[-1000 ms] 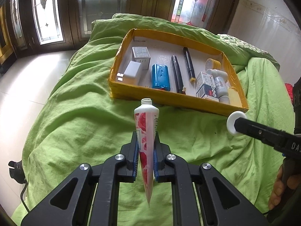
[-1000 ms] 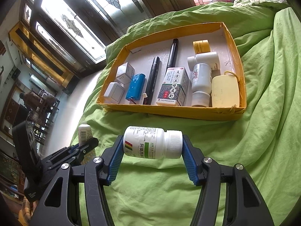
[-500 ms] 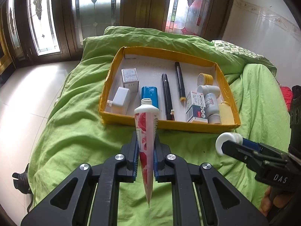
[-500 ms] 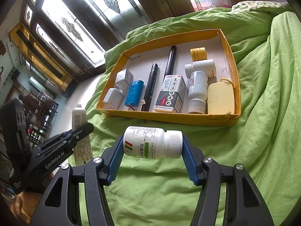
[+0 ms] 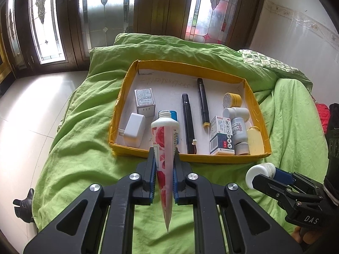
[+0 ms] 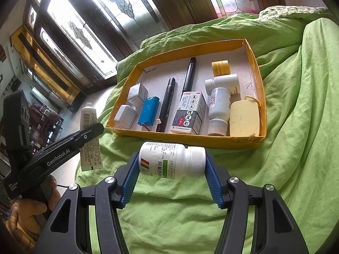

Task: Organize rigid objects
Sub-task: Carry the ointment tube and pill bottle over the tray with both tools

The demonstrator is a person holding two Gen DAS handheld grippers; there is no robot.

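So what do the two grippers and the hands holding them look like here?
Both grippers, left and right, are black linkage frames with silver pivot bolts and ribbed blue pads. White lettering: "GenRobot.AI" on the left, "DAS" on the right. The hand on the left one is bare.

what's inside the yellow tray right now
In the tray: two black pens, blue battery, charger, two boxes, two white bottles, yellow jar, soap. Anything beneath them is hidden.

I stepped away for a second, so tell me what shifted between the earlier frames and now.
Both claws drew back from the yellow tray, which now sits farther off in both views. The left claw rose beside the right claw, its tube showing higher in the right view. No grip changed: tube and white pill bottle remain clamped, neither yet in the tray. The tray's contents stayed put.
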